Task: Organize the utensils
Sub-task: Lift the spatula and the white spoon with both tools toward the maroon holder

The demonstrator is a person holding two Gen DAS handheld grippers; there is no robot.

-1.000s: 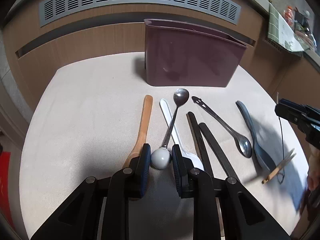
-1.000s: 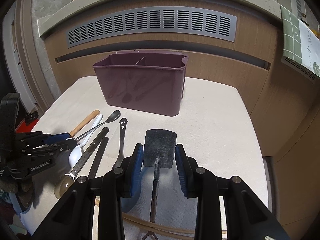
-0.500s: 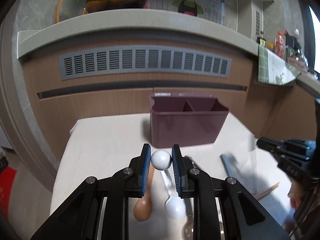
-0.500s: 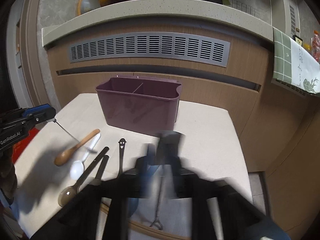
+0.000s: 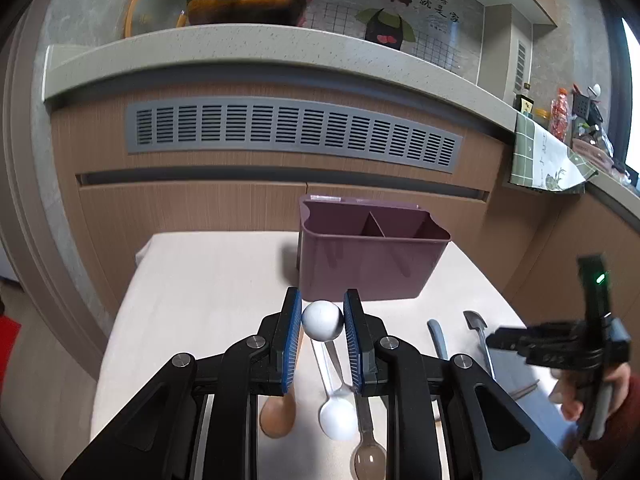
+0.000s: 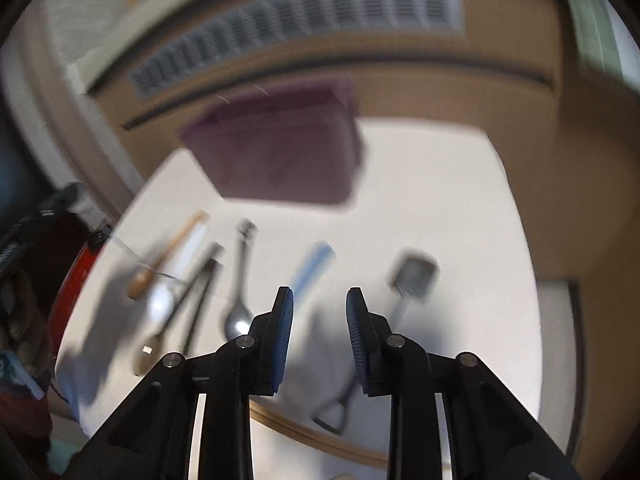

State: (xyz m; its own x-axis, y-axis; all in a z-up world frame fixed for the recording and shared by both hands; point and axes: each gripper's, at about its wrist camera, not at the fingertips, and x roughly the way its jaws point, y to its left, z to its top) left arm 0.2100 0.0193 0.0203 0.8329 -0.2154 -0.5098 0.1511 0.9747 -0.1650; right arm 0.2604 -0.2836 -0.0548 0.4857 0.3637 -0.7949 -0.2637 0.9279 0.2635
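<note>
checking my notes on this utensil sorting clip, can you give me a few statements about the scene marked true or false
1. The left gripper is shut on a white ball-ended utensil. True.
2. The purple caddy already holds several utensils. False: both compartments look empty.
3. The right gripper has nothing between its fingers. True: its jaws are opening, empty.
4. The wooden spoon stands in the caddy. False: it lies on the table.
5. The black spatula lies on the table. True.

Wall poster [image 5: 400, 4], Chinese characters, unreadable
</note>
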